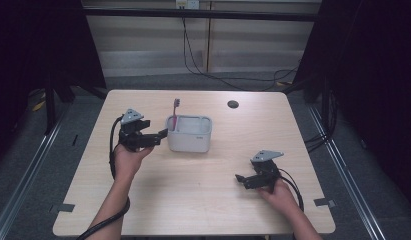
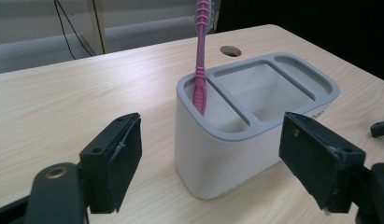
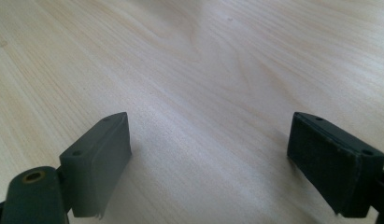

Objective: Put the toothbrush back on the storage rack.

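A pink toothbrush (image 2: 200, 70) stood upright in the end slot of a white holder (image 2: 217, 154), its other slots empty. The left gripper (image 2: 210, 158) faced it, jaws apart; the right gripper (image 3: 210, 163) hung over bare table (image 3: 189, 70), jaws apart.

Pale wood-grain surface (image 1: 203, 190) with a dark round hole (image 1: 233, 104). White holder (image 2: 217, 158) rimmed in grey, pink ridged toothbrush (image 2: 200, 70) inside. Black jaws on both grippers, grey three-cornered plates on top.
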Tool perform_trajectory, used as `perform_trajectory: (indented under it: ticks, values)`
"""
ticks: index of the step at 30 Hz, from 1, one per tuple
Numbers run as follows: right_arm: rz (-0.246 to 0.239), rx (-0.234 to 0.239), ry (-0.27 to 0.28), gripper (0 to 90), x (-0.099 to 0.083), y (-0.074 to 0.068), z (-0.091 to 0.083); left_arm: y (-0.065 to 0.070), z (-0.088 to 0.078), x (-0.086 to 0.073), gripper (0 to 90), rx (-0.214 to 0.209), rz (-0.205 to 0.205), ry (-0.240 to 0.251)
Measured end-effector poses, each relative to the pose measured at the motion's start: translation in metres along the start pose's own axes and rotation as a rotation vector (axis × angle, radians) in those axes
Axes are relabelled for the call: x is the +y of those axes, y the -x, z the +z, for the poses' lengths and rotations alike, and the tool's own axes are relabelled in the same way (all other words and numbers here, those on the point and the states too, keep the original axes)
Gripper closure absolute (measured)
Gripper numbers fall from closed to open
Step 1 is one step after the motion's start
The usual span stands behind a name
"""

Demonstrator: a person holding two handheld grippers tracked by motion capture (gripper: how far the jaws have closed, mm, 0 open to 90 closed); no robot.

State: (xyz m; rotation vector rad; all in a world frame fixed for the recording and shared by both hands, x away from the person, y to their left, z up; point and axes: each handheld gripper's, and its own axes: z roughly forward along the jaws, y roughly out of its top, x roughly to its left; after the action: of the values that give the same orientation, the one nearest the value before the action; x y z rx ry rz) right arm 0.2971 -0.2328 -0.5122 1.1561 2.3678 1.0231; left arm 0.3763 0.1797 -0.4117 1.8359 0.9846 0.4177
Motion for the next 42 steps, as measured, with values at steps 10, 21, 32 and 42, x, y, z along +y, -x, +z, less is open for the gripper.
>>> perform_trajectory:
  ticks: [10, 21, 32, 42]
  values:
    - [0.000, 0.000, 0.001, 13.0, 0.000, 0.000, 0.000, -0.005, -0.007, -0.017, 21.4, 0.003, -0.018, -0.013]
    - [0.001, 0.001, 0.000, 13.0, 0.000, 0.000, 0.000, -0.006, -0.012, -0.028, 21.4, -0.005, -0.010, -0.015]
    - [0.000, 0.000, 0.000, 12.9, 0.000, 0.000, 0.000, -0.010, -0.018, -0.045, 21.4, -0.002, -0.015, -0.037]
    - [0.001, 0.000, 0.000, 13.0, 0.000, 0.000, 0.000, -0.013, -0.024, -0.057, 21.5, 0.005, -0.007, -0.054]
